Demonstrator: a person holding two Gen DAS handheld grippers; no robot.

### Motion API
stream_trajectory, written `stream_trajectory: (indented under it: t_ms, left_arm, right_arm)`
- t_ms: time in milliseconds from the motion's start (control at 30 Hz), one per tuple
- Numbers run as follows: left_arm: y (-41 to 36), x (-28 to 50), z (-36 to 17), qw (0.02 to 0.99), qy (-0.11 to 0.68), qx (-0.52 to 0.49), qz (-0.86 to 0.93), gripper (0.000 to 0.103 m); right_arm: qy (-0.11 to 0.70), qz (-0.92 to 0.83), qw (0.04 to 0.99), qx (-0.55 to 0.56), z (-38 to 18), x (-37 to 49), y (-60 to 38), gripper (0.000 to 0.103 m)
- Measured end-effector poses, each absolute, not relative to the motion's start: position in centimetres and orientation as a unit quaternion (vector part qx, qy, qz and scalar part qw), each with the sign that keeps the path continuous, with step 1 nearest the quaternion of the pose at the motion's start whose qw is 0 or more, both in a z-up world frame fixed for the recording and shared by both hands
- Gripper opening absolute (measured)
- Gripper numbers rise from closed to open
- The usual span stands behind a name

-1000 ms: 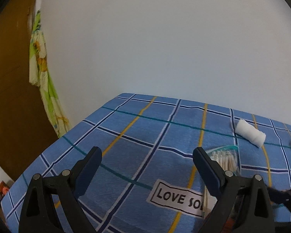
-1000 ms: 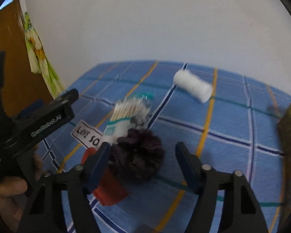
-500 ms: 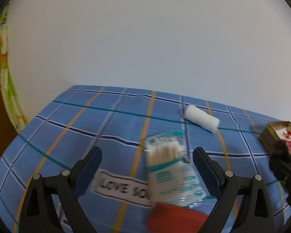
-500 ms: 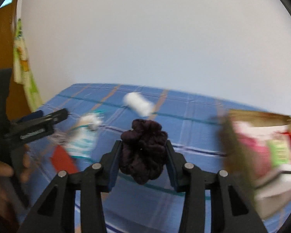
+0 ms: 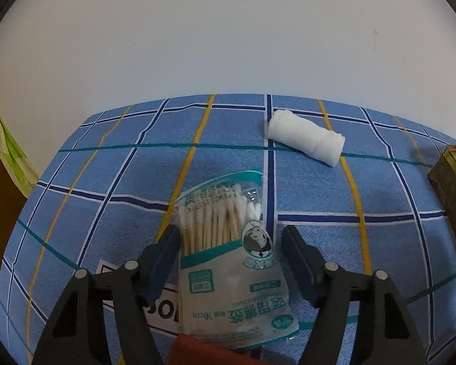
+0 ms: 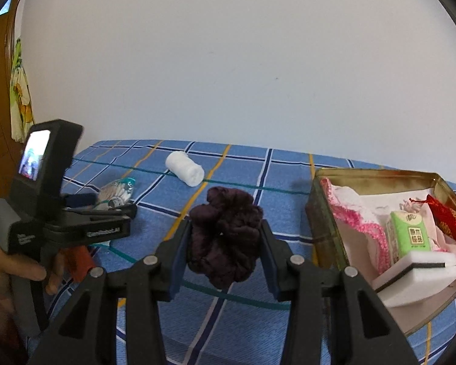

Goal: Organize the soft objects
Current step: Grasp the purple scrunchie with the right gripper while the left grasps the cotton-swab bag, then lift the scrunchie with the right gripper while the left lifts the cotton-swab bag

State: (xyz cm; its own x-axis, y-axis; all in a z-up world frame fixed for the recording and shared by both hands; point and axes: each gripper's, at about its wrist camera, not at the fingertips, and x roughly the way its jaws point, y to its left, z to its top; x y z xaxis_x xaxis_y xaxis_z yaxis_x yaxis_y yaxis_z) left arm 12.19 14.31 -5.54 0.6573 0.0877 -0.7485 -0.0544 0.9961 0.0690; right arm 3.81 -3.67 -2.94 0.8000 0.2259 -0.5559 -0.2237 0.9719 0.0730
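My left gripper: its jaws are closing around the bag of cotton swabs. The bag lies between them, but the right pad is not on it yet.
My left gripper, change: a second ago it stood wide open over bare cloth, with the bag off to its right. Now the bag is in its middle.
My right gripper: it squeezes the dark purple scrunchie from both sides and holds it up above the cloth.
My right gripper, change: a second ago the scrunchie lay on the cloth between open jaws. Now it is pinched and lifted.
Tin box: now it shows on the right, just beside the scrunchie. It holds a pink cloth, a green pack, a white sponge and a red pouch.
White roll: it lies at the far side of the blue checked cloth, apart from the bag.
Red thing: it pokes out under the near end of the bag.
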Motion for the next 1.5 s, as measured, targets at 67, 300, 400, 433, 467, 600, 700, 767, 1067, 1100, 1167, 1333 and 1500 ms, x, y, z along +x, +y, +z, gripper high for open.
stream_trajectory:
  t_ms: [67, 300, 400, 433, 467, 600, 700, 767, 1067, 1100, 1167, 1333, 1500]
  left_arm:
    - [14.7, 12.0, -5.5, 0.911, 0.411, 0.015, 0.043, 0.062]
    - [15.2, 11.7, -5.1, 0.915, 0.401, -0.013, 0.033, 0.047]
    - [15.9, 11.0, -4.6, 0.923, 0.383, -0.039, 0.029, 0.044]
    - [16.0, 10.7, -4.4, 0.926, 0.373, -0.045, 0.031, 0.043]
    - [16.1, 10.2, -4.0, 0.931, 0.359, -0.050, 0.033, 0.043]
    - [15.6, 8.1, -2.4, 0.952, 0.297, -0.067, 0.027, 0.042]
    - [14.7, 6.7, -1.3, 0.962, 0.261, -0.070, 0.030, 0.042]
    - [13.9, 5.9, -0.8, 0.967, 0.245, -0.065, 0.030, 0.042]
    - [11.2, 4.0, -0.1, 0.970, 0.225, -0.090, 0.021, 0.041]
    - [10.7, 3.9, -0.1, 0.971, 0.222, -0.084, 0.020, 0.039]
    - [9.9, 3.4, 0.1, 0.974, 0.214, -0.070, 0.014, 0.036]
    - [10.7, 2.6, 0.7, 0.974, 0.195, -0.107, -0.038, 0.034]
    - [11.9, 3.9, 0.2, 0.969, 0.219, -0.112, -0.023, 0.034]
  right_arm:
    - [0.294, 0.121, 0.948, 0.002, -2.9, 3.9, -3.5, 0.044]
    - [0.294, 0.126, 0.947, 0.004, -2.8, 3.8, -3.5, 0.044]
    - [0.289, 0.127, 0.949, 0.003, -2.8, 3.7, -3.4, 0.044]
    - [0.287, 0.128, 0.949, 0.003, -2.8, 3.7, -3.5, 0.044]
    - [0.285, 0.128, 0.950, 0.003, -2.9, 3.6, -3.5, 0.044]
    - [0.269, 0.124, 0.955, -0.004, -2.5, 2.9, -3.3, 0.044]
    - [0.243, 0.106, 0.964, -0.016, -2.1, 2.2, -3.2, 0.044]
    - [0.227, 0.092, 0.969, -0.026, -1.8, 1.7, -3.2, 0.044]
    - [0.219, 0.093, 0.971, -0.020, -1.4, 1.4, -3.8, 0.044]
    - [0.218, 0.093, 0.971, -0.018, -1.4, 1.3, -3.8, 0.044]
    - [0.217, 0.093, 0.972, -0.015, -1.2, 1.2, -3.9, 0.044]
    - [0.214, 0.092, 0.972, -0.005, -1.1, 1.3, -4.4, 0.044]
    - [0.213, 0.089, 0.973, -0.001, -0.8, 1.0, -5.0, 0.044]
